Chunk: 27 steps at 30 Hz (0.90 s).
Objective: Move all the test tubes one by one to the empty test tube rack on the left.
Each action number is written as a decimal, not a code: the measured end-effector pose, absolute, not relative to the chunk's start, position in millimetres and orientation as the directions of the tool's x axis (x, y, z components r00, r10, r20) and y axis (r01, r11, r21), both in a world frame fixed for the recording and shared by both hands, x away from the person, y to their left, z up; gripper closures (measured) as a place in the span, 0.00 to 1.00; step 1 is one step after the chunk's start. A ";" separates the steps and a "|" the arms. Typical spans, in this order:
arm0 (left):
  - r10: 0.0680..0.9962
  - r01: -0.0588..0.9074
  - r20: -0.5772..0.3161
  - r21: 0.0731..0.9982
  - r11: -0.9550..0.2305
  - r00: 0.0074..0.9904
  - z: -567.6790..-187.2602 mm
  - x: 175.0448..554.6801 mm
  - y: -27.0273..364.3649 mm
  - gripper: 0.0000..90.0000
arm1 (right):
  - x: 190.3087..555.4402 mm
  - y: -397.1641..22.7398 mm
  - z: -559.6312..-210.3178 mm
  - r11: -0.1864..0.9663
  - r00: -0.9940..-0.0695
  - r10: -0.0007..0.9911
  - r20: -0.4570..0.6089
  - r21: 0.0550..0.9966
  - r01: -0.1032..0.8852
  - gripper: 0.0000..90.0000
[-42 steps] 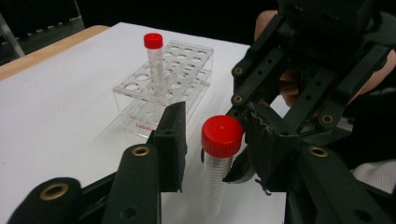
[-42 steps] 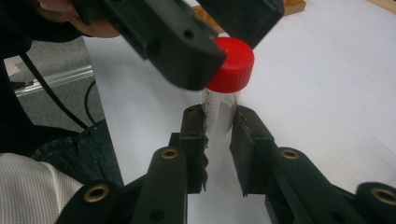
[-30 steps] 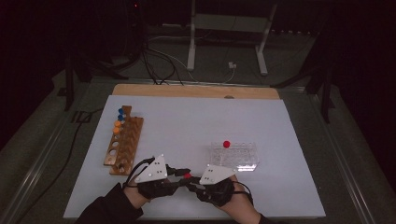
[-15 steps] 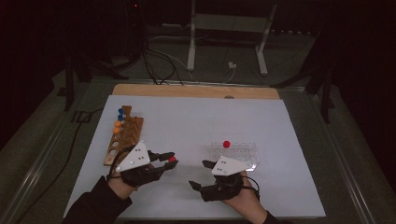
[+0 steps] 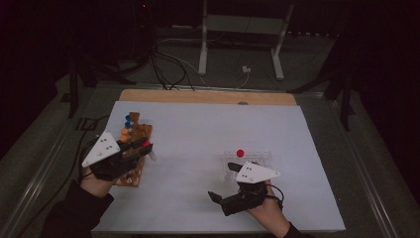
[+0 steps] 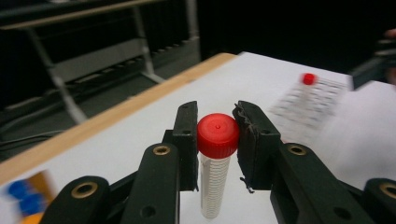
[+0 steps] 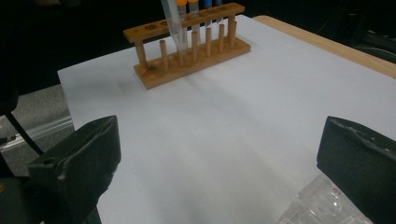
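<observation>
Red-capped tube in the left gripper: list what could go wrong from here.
1. The left gripper pinches the tube by its red cap alone; the body hangs free below and may swing or slip out.
2. The wooden rack already holds blue- and orange-capped tubes, so the hanging tip could knock one or miss a hole.
3. The right gripper, jaws just opened and empty, sits beside the clear rack and could nudge it.

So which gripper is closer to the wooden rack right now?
Left. The left gripper hovers over the wooden rack, clamping a red-capped tube; the right gripper sits apart, beside the clear rack.
</observation>
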State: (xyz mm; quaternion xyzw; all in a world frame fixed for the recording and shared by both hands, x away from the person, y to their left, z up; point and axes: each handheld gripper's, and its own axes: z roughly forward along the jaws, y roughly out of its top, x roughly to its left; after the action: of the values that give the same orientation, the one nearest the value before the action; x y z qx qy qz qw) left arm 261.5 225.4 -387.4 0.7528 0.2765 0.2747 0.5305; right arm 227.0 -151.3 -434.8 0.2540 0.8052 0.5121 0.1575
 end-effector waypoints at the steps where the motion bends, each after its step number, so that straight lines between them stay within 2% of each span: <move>1: 0.720 0.127 0.122 0.951 -0.282 0.683 -387.2 262.3 229.0 0.80 | 227.1 -151.9 -434.4 0.347 -0.822 0.569 0.005 0.905 0.246 0.00; 19: 0.848 0.175 0.145 0.948 -0.267 0.510 -388.9 270.3 281.8 0.80 | 228.5 -157.3 -433.6 0.337 -0.812 0.584 0.009 0.907 0.253 0.00; 27: 0.862 0.225 0.123 0.938 -0.262 0.492 -402.6 278.8 288.0 0.80 | 228.6 -158.6 -433.3 0.332 -0.811 0.585 0.014 0.908 0.256 0.00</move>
State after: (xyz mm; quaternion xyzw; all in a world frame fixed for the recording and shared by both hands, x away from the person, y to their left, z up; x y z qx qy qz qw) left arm 278.8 288.0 -402.6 0.7206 0.3772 0.3345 0.4759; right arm 228.6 -158.6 -433.3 0.2628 0.8002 0.5148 0.1600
